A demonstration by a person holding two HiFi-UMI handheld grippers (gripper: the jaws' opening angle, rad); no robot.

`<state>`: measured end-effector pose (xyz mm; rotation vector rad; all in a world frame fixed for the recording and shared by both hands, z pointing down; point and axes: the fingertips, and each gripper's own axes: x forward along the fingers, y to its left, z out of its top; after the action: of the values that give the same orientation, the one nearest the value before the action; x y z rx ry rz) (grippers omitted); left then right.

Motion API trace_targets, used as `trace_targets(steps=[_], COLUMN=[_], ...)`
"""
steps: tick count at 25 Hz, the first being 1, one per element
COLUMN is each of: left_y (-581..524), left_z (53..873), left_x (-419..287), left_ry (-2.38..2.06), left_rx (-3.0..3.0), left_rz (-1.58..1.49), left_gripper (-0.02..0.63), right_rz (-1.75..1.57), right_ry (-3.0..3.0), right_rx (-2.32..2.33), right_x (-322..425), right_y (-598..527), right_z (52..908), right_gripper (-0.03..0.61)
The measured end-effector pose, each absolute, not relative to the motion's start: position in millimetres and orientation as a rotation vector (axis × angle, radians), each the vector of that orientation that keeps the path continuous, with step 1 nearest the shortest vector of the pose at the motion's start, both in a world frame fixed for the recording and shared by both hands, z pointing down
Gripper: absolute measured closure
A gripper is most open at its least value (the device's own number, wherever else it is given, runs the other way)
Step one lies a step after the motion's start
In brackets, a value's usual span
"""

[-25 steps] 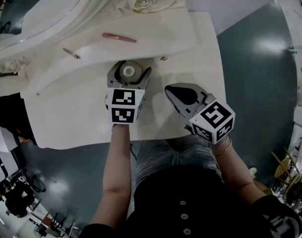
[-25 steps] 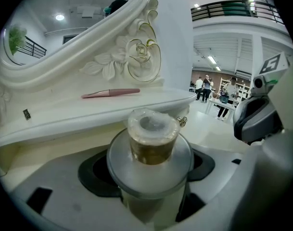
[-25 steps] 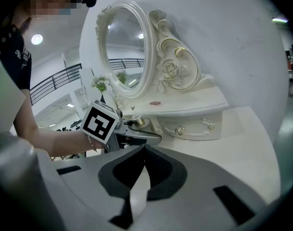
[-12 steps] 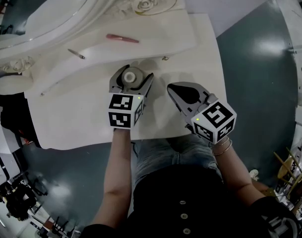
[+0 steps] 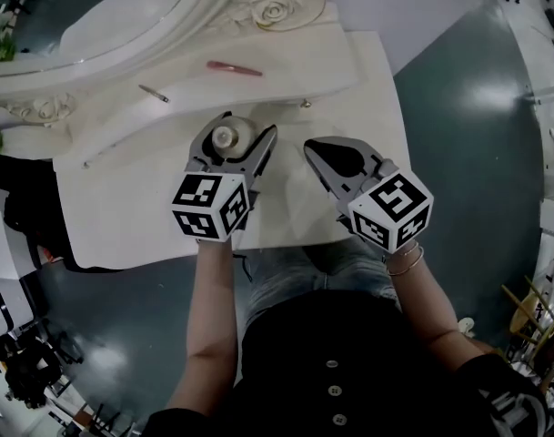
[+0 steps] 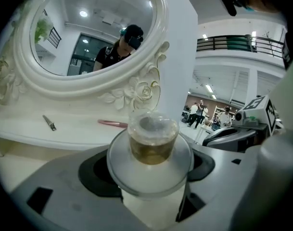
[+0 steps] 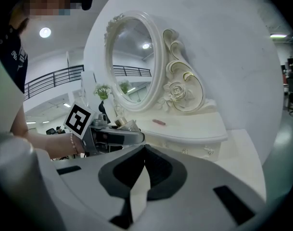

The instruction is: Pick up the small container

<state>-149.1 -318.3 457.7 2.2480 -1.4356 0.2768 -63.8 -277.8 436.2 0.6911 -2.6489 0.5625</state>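
The small container (image 5: 225, 137) is a clear jar with yellowish contents and a wide translucent disc around it. My left gripper (image 5: 229, 140) is shut on it, one jaw on each side, and seems to hold it a little above the white vanity table (image 5: 372, 80). In the left gripper view the small container (image 6: 152, 142) fills the middle between the grey jaws of the left gripper (image 6: 151, 177). My right gripper (image 5: 336, 157) hovers to the right of it, shut and holding nothing. In its own view the right gripper (image 7: 144, 150) has its tips touching, with the small container (image 7: 121, 123) off to the left.
An oval mirror in an ornate white frame (image 5: 122, 25) stands at the back of the table. On its shelf lie a pink tube (image 5: 234, 67) and a small metal clip (image 5: 154, 93). A small drawer knob (image 5: 306, 104) sits below the shelf. The table's front edge is by the person's lap.
The left gripper, shut on the container, has risen toward the camera and drifted slightly left. The right gripper has hardly moved.
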Motion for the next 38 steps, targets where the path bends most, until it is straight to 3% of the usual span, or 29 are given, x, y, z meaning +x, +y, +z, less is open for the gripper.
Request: trace_targets(steps=[23, 38], left_y=[-278.8, -237.2], left_z=[328.9, 292.7], left_x=[-146.3, -153.1], left_ry=[-1.478, -1.492], left_rx=[2.445, 2.485], left_rz=[-0.025, -0.253], left_gripper=[0.285, 0.285], right_rz=[0.308, 0.225], right_ry=[-2.825, -2.909], right_rx=[0.717, 0.634], right_x=[-72.6, -79.0], right_y=[-275.0, -252.2], right_z=[337.9, 305.7], right_gripper=[0.577, 0.577])
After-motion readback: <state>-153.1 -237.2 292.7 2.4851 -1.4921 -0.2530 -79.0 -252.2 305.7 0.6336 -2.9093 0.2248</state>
